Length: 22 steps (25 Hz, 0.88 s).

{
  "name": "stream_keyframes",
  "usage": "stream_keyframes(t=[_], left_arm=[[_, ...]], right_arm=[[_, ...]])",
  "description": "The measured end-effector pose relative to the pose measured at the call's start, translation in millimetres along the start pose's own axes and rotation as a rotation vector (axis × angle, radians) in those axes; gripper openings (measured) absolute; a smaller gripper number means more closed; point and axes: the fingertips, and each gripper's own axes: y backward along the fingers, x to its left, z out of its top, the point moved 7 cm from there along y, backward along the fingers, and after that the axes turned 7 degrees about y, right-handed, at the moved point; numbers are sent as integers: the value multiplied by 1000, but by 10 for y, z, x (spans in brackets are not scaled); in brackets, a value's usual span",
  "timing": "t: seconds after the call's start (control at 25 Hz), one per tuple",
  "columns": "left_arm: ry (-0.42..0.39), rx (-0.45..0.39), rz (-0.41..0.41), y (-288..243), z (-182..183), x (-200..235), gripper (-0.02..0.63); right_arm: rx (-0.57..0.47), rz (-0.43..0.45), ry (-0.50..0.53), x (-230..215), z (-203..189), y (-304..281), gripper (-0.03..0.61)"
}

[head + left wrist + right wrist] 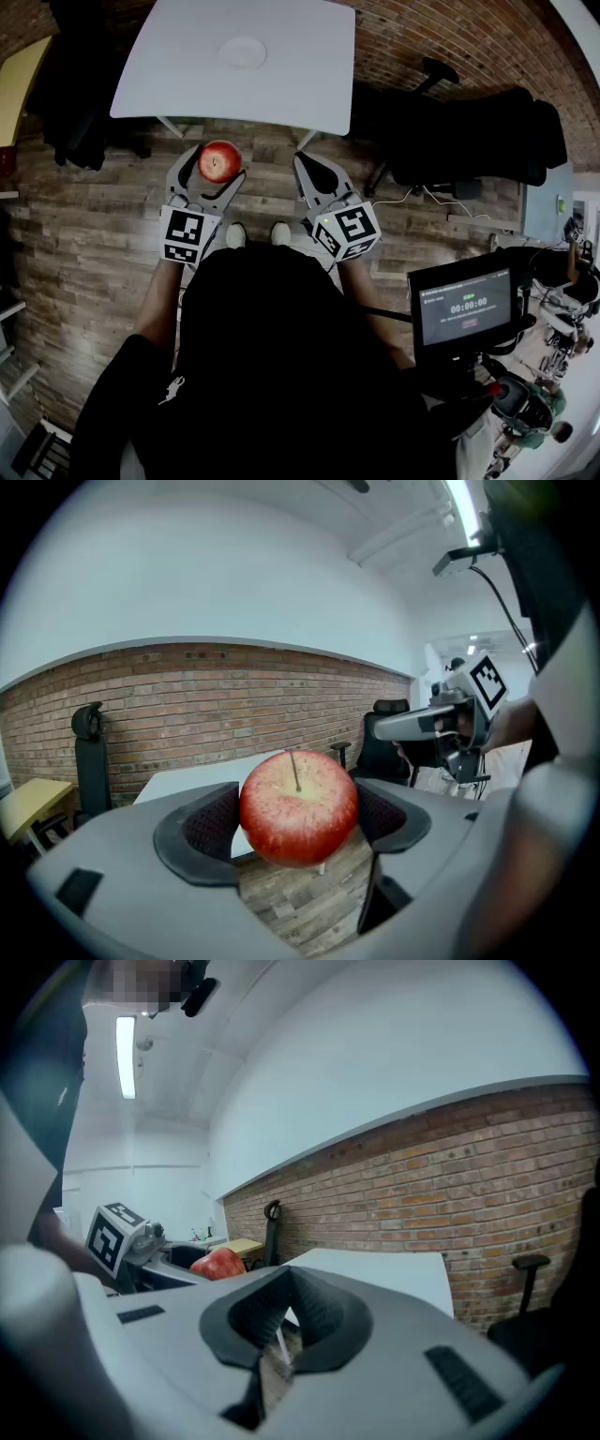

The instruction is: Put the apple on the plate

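A red apple (220, 160) with its stem up sits between the jaws of my left gripper (208, 169), which is shut on it; in the left gripper view the apple (299, 807) fills the gap between the dark pads. It hangs over the wooden floor just short of the white table (187, 66). A white plate (243, 52) lies on the table's far middle. My right gripper (317, 173) is held beside the left one, shut with nothing in it. In the right gripper view its pads (305, 1321) meet, and the apple (218, 1264) shows to the left.
A black office chair (469, 131) stands right of the table. A yellow table (21, 80) is at the far left. A monitor on a stand (466, 307) is at my right. My shoes (255, 234) show on the floor below the grippers.
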Motion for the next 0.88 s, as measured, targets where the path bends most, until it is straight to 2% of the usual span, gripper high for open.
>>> stream_keyframes(t=[0.88], left_arm=[[-3, -33, -35, 198, -127, 130, 391]], right_arm=[[12, -49, 18, 296, -61, 46, 5]])
